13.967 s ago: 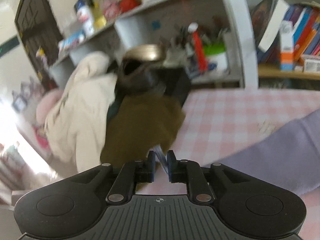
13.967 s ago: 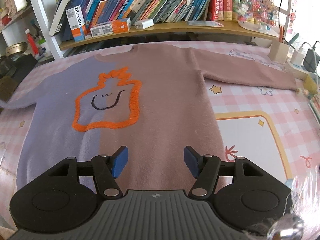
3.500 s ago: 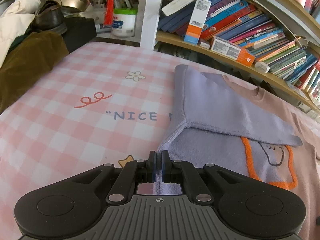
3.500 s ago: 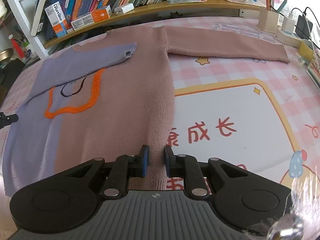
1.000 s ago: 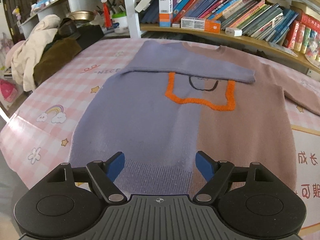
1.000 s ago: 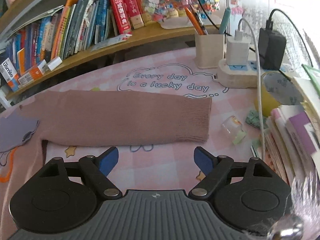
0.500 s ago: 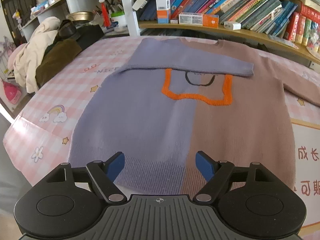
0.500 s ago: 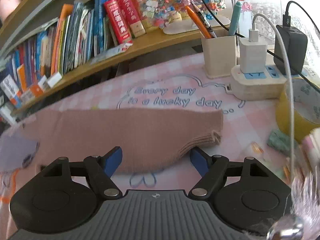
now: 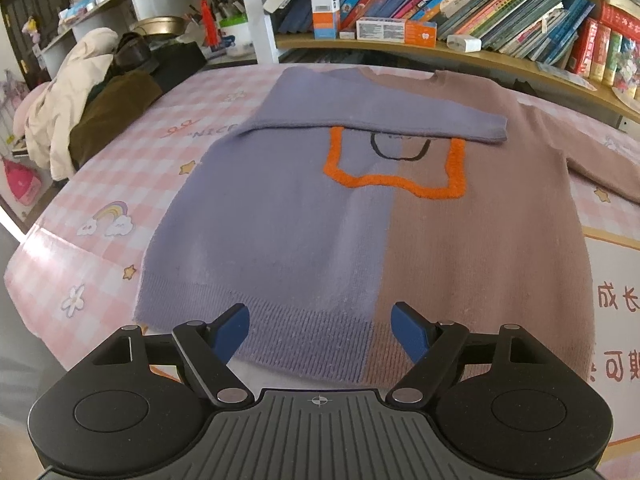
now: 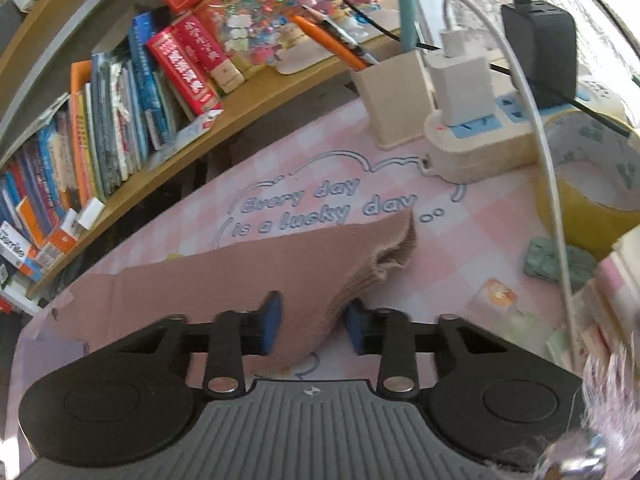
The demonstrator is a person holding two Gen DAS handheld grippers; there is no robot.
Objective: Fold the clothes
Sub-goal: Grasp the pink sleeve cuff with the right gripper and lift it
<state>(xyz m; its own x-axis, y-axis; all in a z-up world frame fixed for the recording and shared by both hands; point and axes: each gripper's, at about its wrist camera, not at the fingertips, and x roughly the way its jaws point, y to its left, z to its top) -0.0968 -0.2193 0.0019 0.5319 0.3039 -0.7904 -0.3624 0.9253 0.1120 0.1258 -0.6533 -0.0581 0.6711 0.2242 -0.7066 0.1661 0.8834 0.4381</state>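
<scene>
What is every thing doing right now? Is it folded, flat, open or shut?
Sweater: lying flat on the table, front up.
Purple sleeve: folded across the chest.
Brown sleeve: cuff end lifted off the table, bunched between the blue pads.
Left hand-held gripper: open, holding nothing, above the hem.
Right hand-held gripper: partly closed around the brown sleeve.
White charger: plugged into the power strip.

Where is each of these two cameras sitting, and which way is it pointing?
Left wrist: sits on the left gripper, over the sweater's hem, facing the bookshelf; its open blue fingers show.
Right wrist: sits on the right gripper, facing the power strip; its fingers flank the brown sleeve, whose end is raised.
Shared: the sweater, pink tablecloth, bookshelf.
</scene>
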